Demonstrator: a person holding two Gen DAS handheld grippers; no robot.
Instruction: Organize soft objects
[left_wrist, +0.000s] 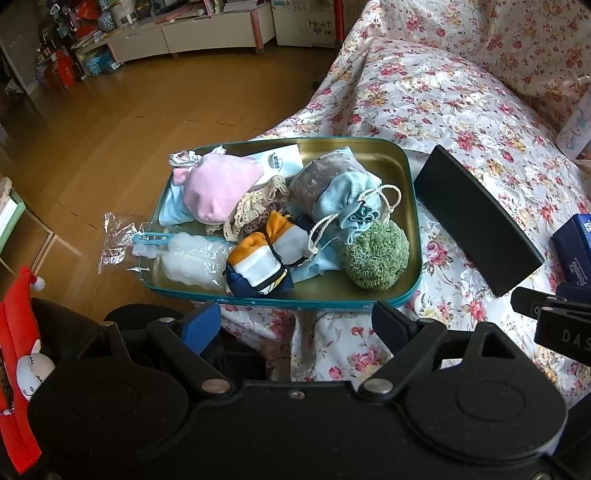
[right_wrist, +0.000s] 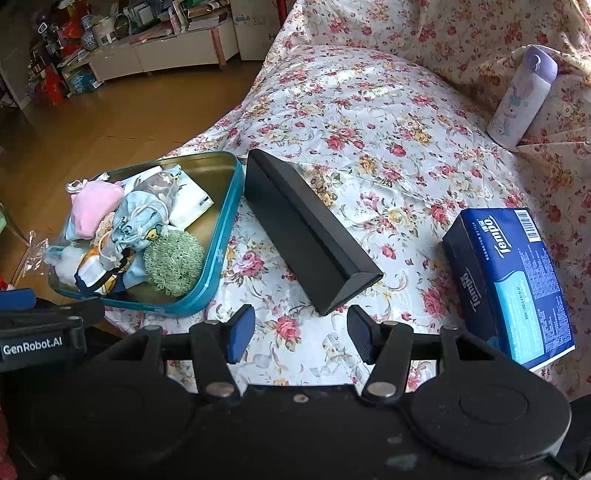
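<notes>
Tin (left_wrist: 413, 221) of soft items, one black box (left_wrist: 476, 218), two grippers empty

We read "Tempo" in white script on the dark blue tissue pack (right_wrist: 511, 284), once along its top face and again down its near side; a barcode sits at its upper corner, digits too small to make out. The pack's fine print is illegible to us. On the black body of the left claw (right_wrist: 40, 345) a white label says "GenRobot.AI". In the left wrist view, the black part of the right claw (left_wrist: 561, 328) shows the raised letters "DAS", cut off by the edge. On a white board (left_wrist: 314, 26) across the floor we make out handwritten "HEART" and "YOU".
</notes>
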